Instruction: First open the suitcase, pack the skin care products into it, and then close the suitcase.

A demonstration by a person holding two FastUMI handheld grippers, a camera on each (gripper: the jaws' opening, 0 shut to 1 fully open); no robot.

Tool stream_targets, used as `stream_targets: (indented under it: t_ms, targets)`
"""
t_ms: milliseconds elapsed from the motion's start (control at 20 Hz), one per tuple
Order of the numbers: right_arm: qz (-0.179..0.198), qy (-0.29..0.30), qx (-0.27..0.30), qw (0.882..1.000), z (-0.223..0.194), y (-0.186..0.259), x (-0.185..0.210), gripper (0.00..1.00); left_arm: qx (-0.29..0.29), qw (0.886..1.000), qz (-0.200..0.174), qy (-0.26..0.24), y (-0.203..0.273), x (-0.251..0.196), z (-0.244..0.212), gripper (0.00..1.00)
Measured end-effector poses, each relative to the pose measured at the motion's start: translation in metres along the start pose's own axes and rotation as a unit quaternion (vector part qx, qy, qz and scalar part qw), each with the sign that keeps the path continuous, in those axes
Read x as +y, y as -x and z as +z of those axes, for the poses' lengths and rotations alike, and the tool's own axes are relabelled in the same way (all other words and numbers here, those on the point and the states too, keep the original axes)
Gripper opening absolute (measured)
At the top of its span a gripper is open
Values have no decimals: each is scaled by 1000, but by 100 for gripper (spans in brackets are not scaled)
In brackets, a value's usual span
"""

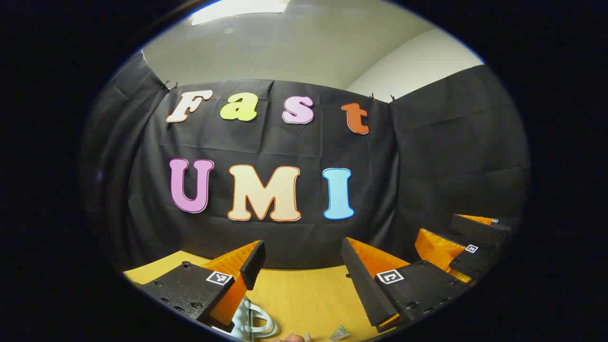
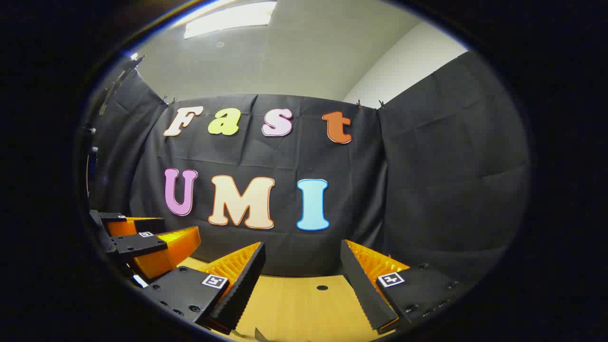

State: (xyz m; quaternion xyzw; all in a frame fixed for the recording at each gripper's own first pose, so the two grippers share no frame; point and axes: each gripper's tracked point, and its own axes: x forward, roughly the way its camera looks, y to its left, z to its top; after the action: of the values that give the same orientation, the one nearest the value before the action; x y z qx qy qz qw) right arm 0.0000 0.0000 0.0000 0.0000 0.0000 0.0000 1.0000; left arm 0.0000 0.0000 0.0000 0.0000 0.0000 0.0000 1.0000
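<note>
Two grippers held level above a wooden table point(image 1: 304, 294), both pointed at the black cloth wall point(image 1: 427, 156). Left gripper point(image 1: 302, 259): fingers spread wide, nothing between them, bare tabletop showing through the gap. Right gripper point(image 2: 302, 259): likewise spread, holding nothing; a small dark hole point(image 2: 322, 288) in the table lies ahead of it.

In the left gripper view the other gripper sits off at the right edge, near but apart. In the right gripper view the other gripper sits at the left edge.

At the bottom edge of the left gripper view, under the left finger, a pale blue handle point(image 1: 256, 323), probably the suitcase's; too little shows to be sure. Beside it, at the rim, a small pale packet point(image 1: 339, 333), possibly a skin care item. Table runs clear to the wall's foot.
</note>
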Motion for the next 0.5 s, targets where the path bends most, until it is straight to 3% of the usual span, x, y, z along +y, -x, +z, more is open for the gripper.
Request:
stream_targets:
  t_ms: [350, 500]
  targets:
    - [10, -4, 3, 1000, -7, -6, 2, 100, 23, 1000, 5, -4, -2, 8, -21, 94]
    - [31, -7, 3, 1000, -20, -10, 1, 98, 39, 999, 27, -13, 4, 16, -39, 94]
